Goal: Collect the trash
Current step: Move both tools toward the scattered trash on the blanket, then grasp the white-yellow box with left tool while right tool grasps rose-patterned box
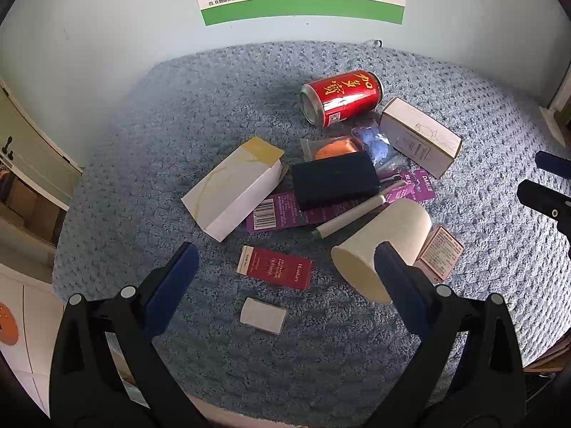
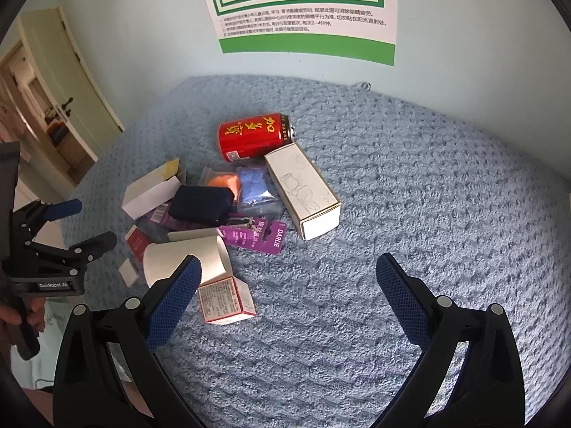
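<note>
Both jaws stand spread wide with nothing between them: the left gripper (image 1: 285, 267) hovers over the near edge of the litter, its blue pads straddling a small red carton (image 1: 274, 266) and a little white box (image 1: 263, 315), while the right gripper (image 2: 288, 278) hangs over bare blue-grey blanket (image 2: 410, 185) to the right of the pile, with a pink-and-white medicine box (image 2: 225, 301) just beside its left pad. Beyond the left gripper, a paper cup (image 1: 382, 246) lies tipped on its side, touching a pen-like white stick (image 1: 351, 217). Further out sits a black case (image 1: 333, 179) resting on purple Darlie packaging (image 1: 415, 185), flanked by a white-and-yellow carton (image 1: 233, 187) on one side and a long white box with a line drawing (image 2: 303, 190) on the other. Bagged orange (image 1: 335, 148) and blue (image 1: 374, 142) items lie between them, and a red drink can (image 1: 340, 98) lies on its side at the far end, below a green wall poster (image 2: 303, 7). By my reckoning the collecting has hardly begun: every piece of trash lies loose on the blanket, nothing is gripped, and no bin or bag shows in either view, so the whole pile is left to gather.
</note>
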